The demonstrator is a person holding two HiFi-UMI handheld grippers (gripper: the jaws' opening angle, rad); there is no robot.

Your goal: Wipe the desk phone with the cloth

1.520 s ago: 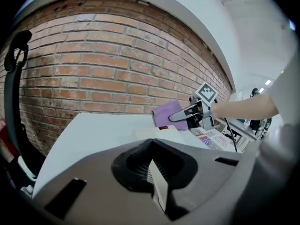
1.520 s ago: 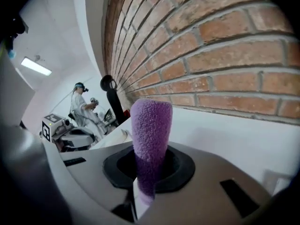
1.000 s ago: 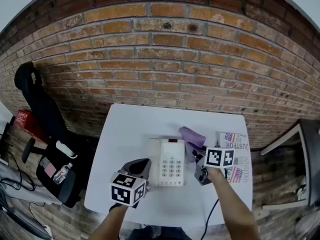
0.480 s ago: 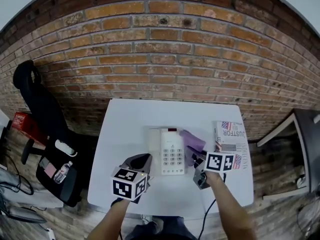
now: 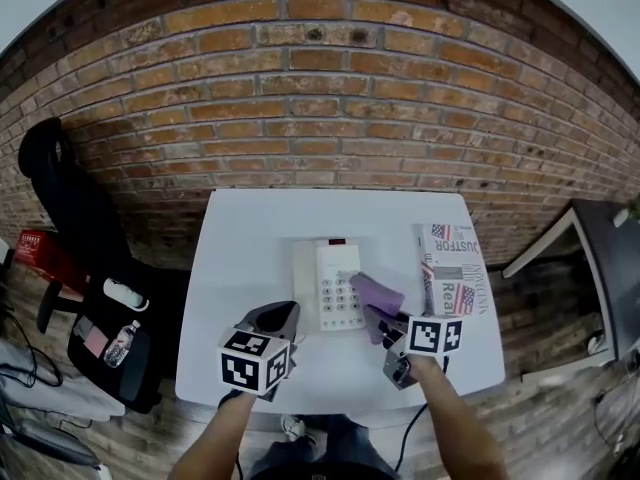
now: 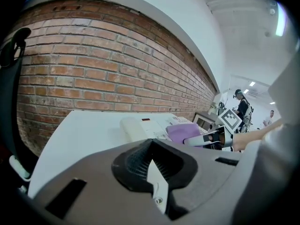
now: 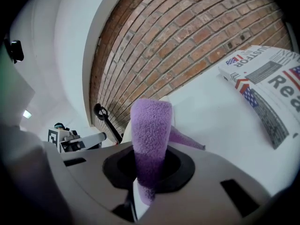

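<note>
A white desk phone (image 5: 328, 284) lies in the middle of the white table (image 5: 250, 238), its handset along the left side. My right gripper (image 5: 378, 320) is shut on a purple cloth (image 5: 372, 294), which rests against the phone's lower right edge. The cloth (image 7: 150, 139) stands up between the jaws in the right gripper view. My left gripper (image 5: 277, 318) sits just left of the phone's near end, shut with nothing in it. In the left gripper view the phone (image 6: 143, 127) and the cloth (image 6: 183, 132) lie ahead to the right.
A folded newspaper (image 5: 452, 268) lies on the table's right side, close to the right gripper. A brick wall runs behind the table. A black office chair (image 5: 60, 218) stands at the left, with a bottle (image 5: 122, 343) on a low seat.
The right gripper has drawn the cloth down along the phone's right side toward the near edge. The left gripper has barely moved. The head view has shifted slightly.
</note>
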